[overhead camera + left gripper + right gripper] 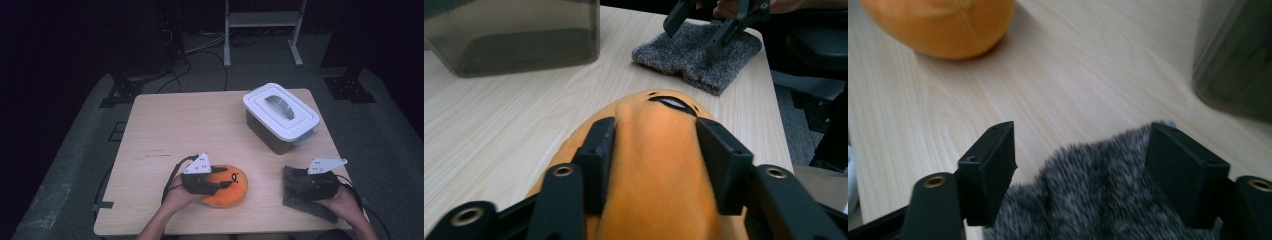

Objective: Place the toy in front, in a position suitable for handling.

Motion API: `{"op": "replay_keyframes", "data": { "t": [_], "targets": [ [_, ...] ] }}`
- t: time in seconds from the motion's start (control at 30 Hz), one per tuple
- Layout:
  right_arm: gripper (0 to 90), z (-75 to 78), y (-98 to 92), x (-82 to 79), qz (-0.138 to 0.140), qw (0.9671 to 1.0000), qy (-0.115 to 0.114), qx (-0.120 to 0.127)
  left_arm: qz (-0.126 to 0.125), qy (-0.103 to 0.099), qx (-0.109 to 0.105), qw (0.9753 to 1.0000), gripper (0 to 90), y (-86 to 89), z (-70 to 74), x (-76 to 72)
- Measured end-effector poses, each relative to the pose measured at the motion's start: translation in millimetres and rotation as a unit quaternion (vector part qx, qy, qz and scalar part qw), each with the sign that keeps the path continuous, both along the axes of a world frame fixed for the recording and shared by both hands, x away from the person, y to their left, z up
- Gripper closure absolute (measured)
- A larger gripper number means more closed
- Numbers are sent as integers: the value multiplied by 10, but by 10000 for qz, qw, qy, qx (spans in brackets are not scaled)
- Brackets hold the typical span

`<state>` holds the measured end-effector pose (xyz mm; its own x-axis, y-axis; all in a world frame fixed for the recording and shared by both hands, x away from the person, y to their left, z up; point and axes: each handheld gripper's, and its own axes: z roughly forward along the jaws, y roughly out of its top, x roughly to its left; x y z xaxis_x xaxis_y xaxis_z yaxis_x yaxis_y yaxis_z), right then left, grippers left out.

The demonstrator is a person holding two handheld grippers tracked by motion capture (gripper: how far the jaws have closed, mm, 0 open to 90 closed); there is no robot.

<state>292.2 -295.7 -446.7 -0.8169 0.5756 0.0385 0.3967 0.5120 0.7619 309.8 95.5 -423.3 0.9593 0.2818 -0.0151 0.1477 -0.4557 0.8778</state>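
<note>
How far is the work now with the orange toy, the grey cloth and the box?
Nothing looks packed: the box has its lid on. In hand: the left gripper has its jaws pressed against the orange plush toy; the right gripper stands open over the grey cloth. Probably left: lifting both and opening the box.

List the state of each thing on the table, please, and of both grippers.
Box: lid on, upright, untouched.
Lid: shut on the box, handle flat.
Orange plush: lying on the table, squeezed between the left gripper's jaws.
Grey cloth: lying flat, between the right gripper's jaws.
Left gripper: shut on the plush.
Right gripper: open, over the cloth.
</note>
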Motion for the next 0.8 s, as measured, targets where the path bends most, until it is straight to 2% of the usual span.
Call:
{"op": "replay_keyframes", "data": {
  "t": [0.1,0.2,0.33,0.37,0.4,0.43,0.53,0.6,0.8],
  "targets": [
    [359,-36,-63,5,75,9998,39,-202,-7,57,-21,10000,457,9,-10,2],
    [397,-54,-91,-1,137,9996,47,-257,-7,93,-65,9999,445,15,-22,3],
    [442,-124,-83,1,273,9976,153,-623,-21,108,-60,9999,419,20,-25,-1],
    [442,-124,-83,1,273,9976,153,-623,-21,109,-60,9999,419,21,-24,-3],
    [442,-138,-72,3,302,9964,170,-768,-23,117,-60,9999,409,23,-23,-5],
    [424,-183,-48,3,303,9942,203,-1016,-30,135,-64,9999,386,27,-20,-13],
    [416,-200,-50,3,294,9945,200,-990,-50,113,-45,9999,370,30,-16,-19],
    [389,-212,-55,4,242,9949,200,-959,-80,118,-60,9999,324,36,-11,-18],
    [332,-218,-46,22,75,9949,332,-947,-68,107,-107,9999,247,95,67,-9]
  ]
}}
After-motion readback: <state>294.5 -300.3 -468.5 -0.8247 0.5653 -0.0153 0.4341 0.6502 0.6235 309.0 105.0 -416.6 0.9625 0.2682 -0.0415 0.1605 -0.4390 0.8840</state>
